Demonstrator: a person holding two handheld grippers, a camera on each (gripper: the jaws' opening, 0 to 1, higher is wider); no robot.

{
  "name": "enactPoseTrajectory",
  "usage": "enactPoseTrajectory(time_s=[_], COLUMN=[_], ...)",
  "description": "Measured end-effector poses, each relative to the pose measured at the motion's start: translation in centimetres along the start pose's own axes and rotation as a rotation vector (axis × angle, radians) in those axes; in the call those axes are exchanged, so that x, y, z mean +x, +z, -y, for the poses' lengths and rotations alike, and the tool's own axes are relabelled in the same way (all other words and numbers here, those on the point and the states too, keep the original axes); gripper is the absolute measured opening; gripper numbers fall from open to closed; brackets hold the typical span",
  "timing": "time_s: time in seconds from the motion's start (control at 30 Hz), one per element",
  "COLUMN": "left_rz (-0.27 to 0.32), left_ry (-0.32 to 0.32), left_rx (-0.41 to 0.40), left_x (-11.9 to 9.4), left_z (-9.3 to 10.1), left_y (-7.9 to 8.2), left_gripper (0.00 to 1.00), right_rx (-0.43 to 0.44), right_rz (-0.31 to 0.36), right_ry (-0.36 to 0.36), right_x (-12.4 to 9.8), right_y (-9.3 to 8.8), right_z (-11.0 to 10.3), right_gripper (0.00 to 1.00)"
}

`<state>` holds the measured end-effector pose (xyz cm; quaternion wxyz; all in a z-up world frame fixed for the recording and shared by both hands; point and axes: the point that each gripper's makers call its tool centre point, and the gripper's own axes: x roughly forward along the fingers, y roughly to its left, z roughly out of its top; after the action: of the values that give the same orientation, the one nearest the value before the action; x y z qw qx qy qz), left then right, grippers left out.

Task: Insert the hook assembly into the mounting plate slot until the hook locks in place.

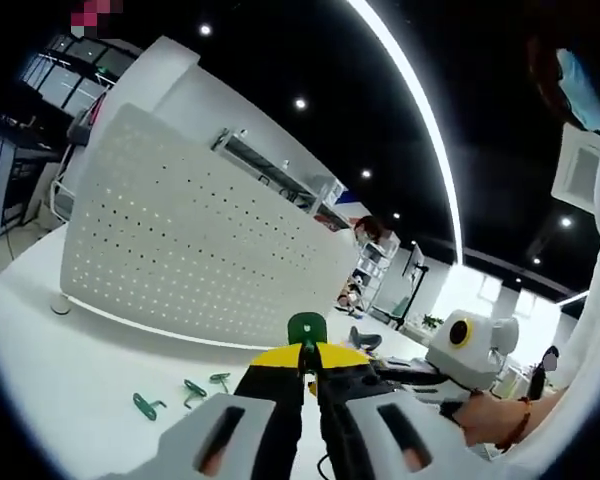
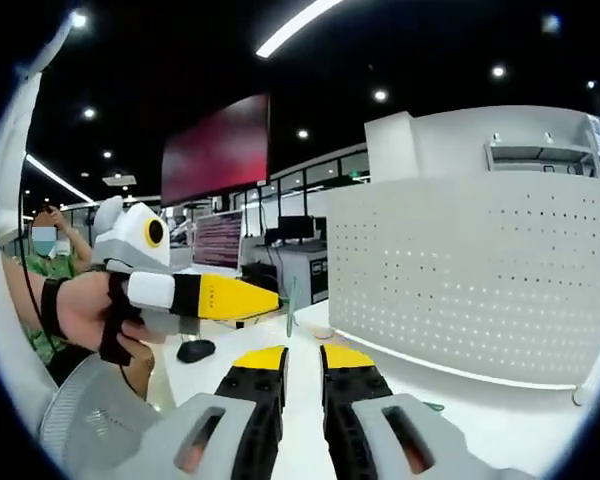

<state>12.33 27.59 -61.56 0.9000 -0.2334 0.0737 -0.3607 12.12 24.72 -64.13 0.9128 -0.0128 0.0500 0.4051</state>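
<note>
My left gripper (image 1: 308, 350) is shut on a green hook (image 1: 306, 325), whose rounded head sticks up above the yellow jaw tips. Ahead of it stands the white perforated mounting plate (image 1: 200, 250), upright on the table and well apart from the hook. In the right gripper view a hand holds the left gripper (image 2: 275, 300) in from the left, the thin green hook (image 2: 290, 300) at its tip. My right gripper (image 2: 305, 352) stands open with nothing between its yellow-tipped jaws, and the mounting plate (image 2: 480, 270) is to its right. The right gripper (image 1: 375, 368) reaches in low from the right in the left gripper view.
Three loose green hooks (image 1: 148, 405) (image 1: 193, 388) (image 1: 220, 378) lie on the white table (image 1: 70, 370) in front of the plate. A dark mouse (image 2: 195, 350) rests on the table. A person's hand (image 1: 490, 420) holds the right gripper. Desks and monitors stand behind.
</note>
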Motion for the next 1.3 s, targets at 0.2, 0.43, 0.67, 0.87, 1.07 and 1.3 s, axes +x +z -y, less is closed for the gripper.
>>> enactPoseTrajectory(time_s=[0.2, 0.43, 0.67, 0.87, 1.07, 1.3], left_rz=[0.002, 0.010, 0.036, 0.054, 0.056, 0.070], left_ry=[0.031, 0.052, 0.082, 0.121, 0.135, 0.185], left_rx=[0.037, 0.093, 0.127, 0.157, 0.187, 0.229], left_x=[0.2, 0.8, 1.2, 1.5, 2.2, 2.5], left_z=[-0.9, -1.7, -2.9, -4.3, -5.0, -6.1], left_y=[0.6, 1.8, 3.1, 4.4, 5.2, 6.5], left_gripper=[0.04, 0.04, 0.03, 0.03, 0.03, 0.03], right_rx=[0.017, 0.020, 0.020, 0.022, 0.031, 0.032], right_rz=[-0.008, -0.016, -0.038, -0.050, -0.064, -0.069], right_ry=[-0.019, -0.027, -0.050, -0.058, -0.060, -0.077], right_x=[-0.4, -0.8, -1.2, -1.6, -1.8, -2.0], right_y=[-0.3, -0.6, -1.1, -1.4, -1.9, -2.0], right_z=[0.7, 1.1, 1.6, 1.9, 1.7, 1.9], right_gripper=[0.22, 0.32, 0.41, 0.43, 0.43, 0.47])
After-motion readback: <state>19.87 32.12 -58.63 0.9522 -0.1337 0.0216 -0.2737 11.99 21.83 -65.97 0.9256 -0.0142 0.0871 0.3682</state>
